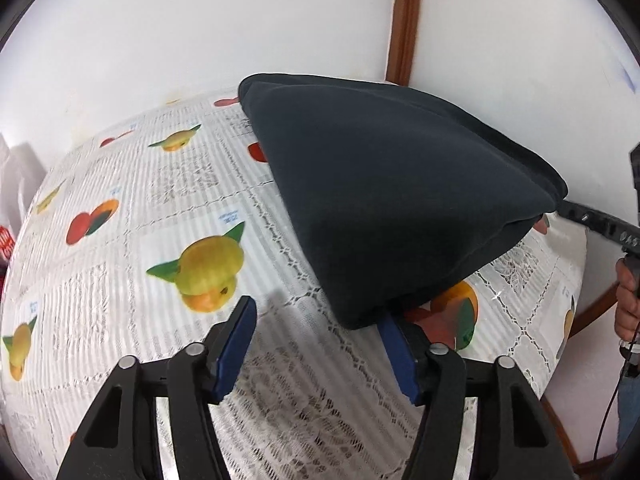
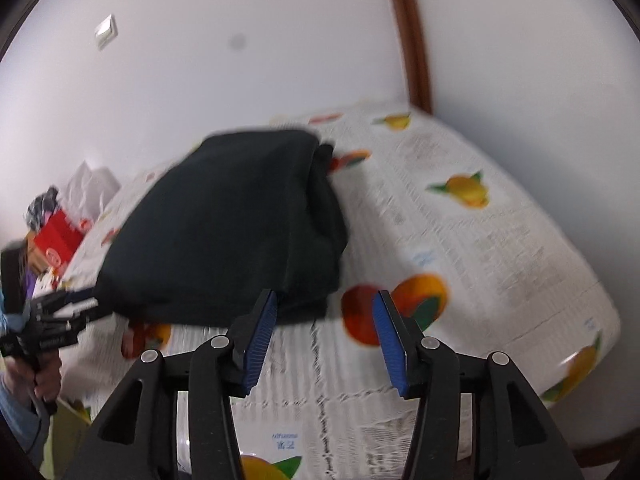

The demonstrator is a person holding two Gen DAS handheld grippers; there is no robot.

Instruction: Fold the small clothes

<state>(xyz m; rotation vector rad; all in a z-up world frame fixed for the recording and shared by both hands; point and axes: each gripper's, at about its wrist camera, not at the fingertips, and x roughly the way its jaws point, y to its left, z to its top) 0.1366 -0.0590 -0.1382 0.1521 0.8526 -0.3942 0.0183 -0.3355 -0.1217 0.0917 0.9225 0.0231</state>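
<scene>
Closest in, left fingers (image 1: 236,340) parted about halfway, nothing pinched between the pads; near corner of the dark garment (image 1: 392,184) draped over the tip of the pad on the right of the view, clear of the other pad. Right fingers (image 2: 260,340) likewise roughly half open and empty, garment's near edge just beyond the tip of the left-hand pad, bare fruit-print tablecloth (image 2: 460,240) ahead of the gap, all somewhat blurred. Garment already doubled into a thick, puffy bundle on the table (image 1: 120,288), straight ahead of both pairs of fingers, far end toward the wall. Judged close to done, with letting go and tidying as the step in hand. To do that well: draw both pairs back low and straight, without snagging the draped corner or dragging the top layer off the one beneath. Check for the corner dropping flat rather than curling up. Press the puffed middle down with the pads in case of springing open. Square the edges by nudging, not by lifting again. Mind the lacy tablecloth beneath, likely to ruck if pulled along. Outward from the fingers: both pairs tilted steeply down at the table from the near side, one at each near corner of the bundle. One hand (image 2: 44,376) wrapped round the handle behind the left fingers, the other hand (image 1: 628,300) on the grip behind the right fingers, at the very edge of view.
</scene>
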